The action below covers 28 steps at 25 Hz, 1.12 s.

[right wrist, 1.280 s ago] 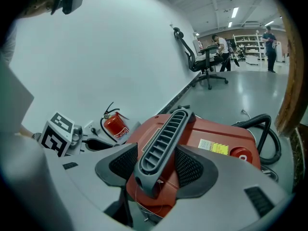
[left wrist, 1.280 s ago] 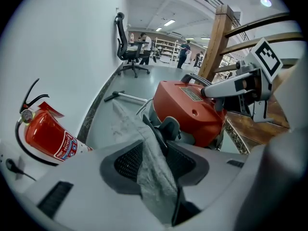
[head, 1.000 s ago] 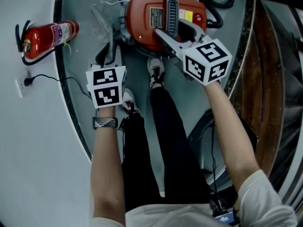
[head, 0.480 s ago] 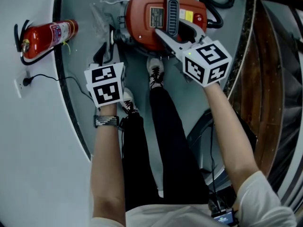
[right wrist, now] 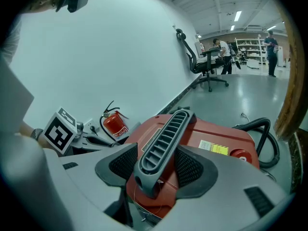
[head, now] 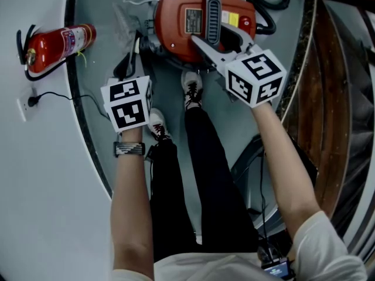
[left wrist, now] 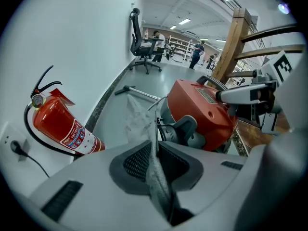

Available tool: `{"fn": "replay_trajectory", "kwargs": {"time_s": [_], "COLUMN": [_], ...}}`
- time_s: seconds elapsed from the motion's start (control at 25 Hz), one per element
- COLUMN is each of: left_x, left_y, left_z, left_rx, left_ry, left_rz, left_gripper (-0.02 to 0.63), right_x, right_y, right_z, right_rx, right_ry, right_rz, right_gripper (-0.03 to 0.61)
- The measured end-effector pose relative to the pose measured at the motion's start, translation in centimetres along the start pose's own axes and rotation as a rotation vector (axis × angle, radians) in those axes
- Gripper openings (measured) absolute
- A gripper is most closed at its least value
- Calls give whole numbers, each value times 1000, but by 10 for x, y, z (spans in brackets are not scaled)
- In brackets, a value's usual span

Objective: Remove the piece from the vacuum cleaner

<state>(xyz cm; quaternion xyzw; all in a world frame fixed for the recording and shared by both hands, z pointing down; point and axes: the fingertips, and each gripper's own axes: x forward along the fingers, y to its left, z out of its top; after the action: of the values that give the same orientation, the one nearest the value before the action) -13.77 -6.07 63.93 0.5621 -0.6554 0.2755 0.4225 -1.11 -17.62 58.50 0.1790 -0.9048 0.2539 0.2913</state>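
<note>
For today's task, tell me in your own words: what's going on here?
A person stands over a red vacuum cleaner, a gripper in each hand. The right gripper is clamped on the vacuum's dark handle. The left gripper has just been closing its jaws on a thin grey sheet beside the vacuum, and now pinches it. The sheet has not been pulled away yet.
</note>
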Motion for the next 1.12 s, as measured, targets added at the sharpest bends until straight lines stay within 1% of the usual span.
{"fn": "replay_trajectory", "kwargs": {"time_s": [0.2,0.52,0.84,1.12], "left_x": [0,0,0,0], "left_y": [0,0,1,1], "left_z": [0,0,0,-1], "left_rx": [24,23,19,20], "left_ry": [4,3,-2,6], "left_rz": [-5,-3,-9,-9], "left_gripper": [43,43,41,37], "right_x": [1,1,1,1], "right_y": [1,1,1,0], "right_z": [0,0,-1,-1], "right_rx": [-14,-11,-4,-4], "right_ry": [20,8,25,16], "right_rz": [21,12,19,14], "right_gripper": [235,235,235,235]}}
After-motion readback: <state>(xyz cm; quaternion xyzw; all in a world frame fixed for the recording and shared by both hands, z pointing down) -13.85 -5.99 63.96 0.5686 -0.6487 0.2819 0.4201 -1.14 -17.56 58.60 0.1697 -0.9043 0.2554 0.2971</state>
